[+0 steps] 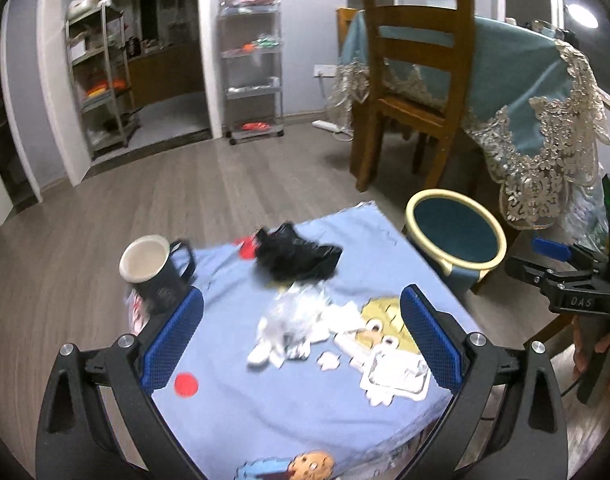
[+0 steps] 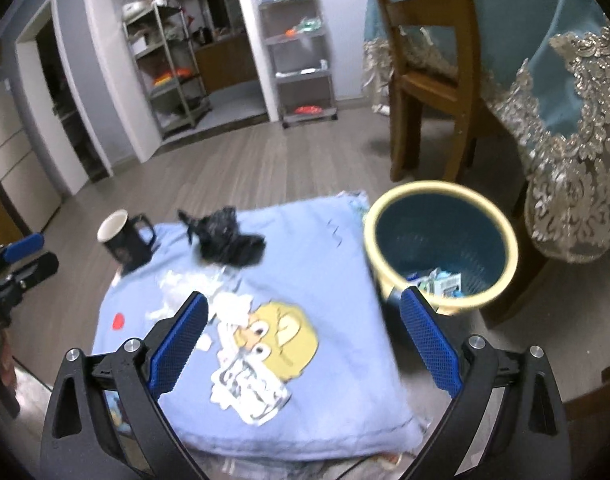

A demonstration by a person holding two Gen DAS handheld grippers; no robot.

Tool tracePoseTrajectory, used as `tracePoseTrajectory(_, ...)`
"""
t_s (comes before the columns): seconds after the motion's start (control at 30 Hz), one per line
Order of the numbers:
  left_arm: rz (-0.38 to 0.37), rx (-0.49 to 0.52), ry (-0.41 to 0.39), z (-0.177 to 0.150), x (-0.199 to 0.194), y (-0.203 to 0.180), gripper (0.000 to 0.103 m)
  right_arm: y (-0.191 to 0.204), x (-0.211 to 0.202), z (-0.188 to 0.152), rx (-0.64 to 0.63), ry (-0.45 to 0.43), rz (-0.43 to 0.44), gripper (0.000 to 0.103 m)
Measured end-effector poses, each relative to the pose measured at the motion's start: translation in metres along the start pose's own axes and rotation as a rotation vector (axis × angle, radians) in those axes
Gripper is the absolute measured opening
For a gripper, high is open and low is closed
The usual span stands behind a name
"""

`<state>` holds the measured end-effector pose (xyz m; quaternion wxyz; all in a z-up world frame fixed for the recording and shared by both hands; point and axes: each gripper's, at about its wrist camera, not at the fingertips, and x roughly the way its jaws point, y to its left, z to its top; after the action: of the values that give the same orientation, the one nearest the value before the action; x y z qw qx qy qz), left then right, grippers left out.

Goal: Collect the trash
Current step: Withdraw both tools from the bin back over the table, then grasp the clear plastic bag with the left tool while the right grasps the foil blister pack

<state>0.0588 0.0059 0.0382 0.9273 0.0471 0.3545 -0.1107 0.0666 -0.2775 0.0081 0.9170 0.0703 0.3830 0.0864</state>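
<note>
Trash (image 1: 301, 320) lies in the middle of my left wrist view: crumpled white paper and clear wrap scattered on a blue cartoon cloth (image 1: 265, 408) over the tabletop. Just beyond it sits a black bag (image 1: 297, 258), also on the cloth, and a dark mug (image 1: 153, 272) stands at the cloth's far left corner. My left gripper (image 1: 301, 340) is spread wide, its blue pads on either side of the scraps and above them, with nothing held. A blue bin (image 1: 457, 236) with a cream rim stands beside the cloth's right edge, near a wooden chair (image 1: 417, 72). At the right edge I see my right gripper (image 1: 561, 264), held in a hand (image 1: 601, 356).

From the right wrist, the paper scraps (image 2: 221, 300) sit ahead of the gripper's left pad, with the black bag (image 2: 225, 236) and mug (image 2: 125, 240) further off. My right gripper (image 2: 305, 340) is wide apart and empty. The bin (image 2: 441, 240) is just right of the cloth (image 2: 325, 400), with some wrappers (image 2: 441, 280) at its bottom. My left gripper (image 2: 17, 264) shows at the left edge.
</note>
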Motion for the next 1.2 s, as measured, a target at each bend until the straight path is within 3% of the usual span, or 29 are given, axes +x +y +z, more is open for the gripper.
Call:
tracePoseTrajectory(0.2, 0.027, -0.028, 0.027, -0.03, -0.003, 0.023, 0.097, 0.018, 0.009, -0.021, 0.007, 0.045, 0.005, 0.096)
tracePoseTrajectory(0.57, 0.014, -0.072, 0.033, -0.046, 0.003, 0.038, 0.097, 0.038, 0.045, -0.049, 0.026, 0.176, 0.024, 0.096)
tracePoseTrajectory(0.87, -0.01, -0.099, 0.057, -0.047, 0.018, 0.042, 0.097, 0.069, 0.091, -0.07, -0.156, 0.308, 0.0, 0.096)
tracePoseTrajectory(1.03, -0.034, -0.123, 0.068, -0.048, 0.024, 0.045, 0.097, 0.081, 0.122, -0.089, -0.249, 0.427, 0.012, 0.096)
tracePoseTrajectory(1.2, -0.045, -0.13, 0.09, -0.047, 0.033, 0.044, 0.097, 0.086, 0.142, -0.099, -0.298, 0.473, -0.001, 0.096)
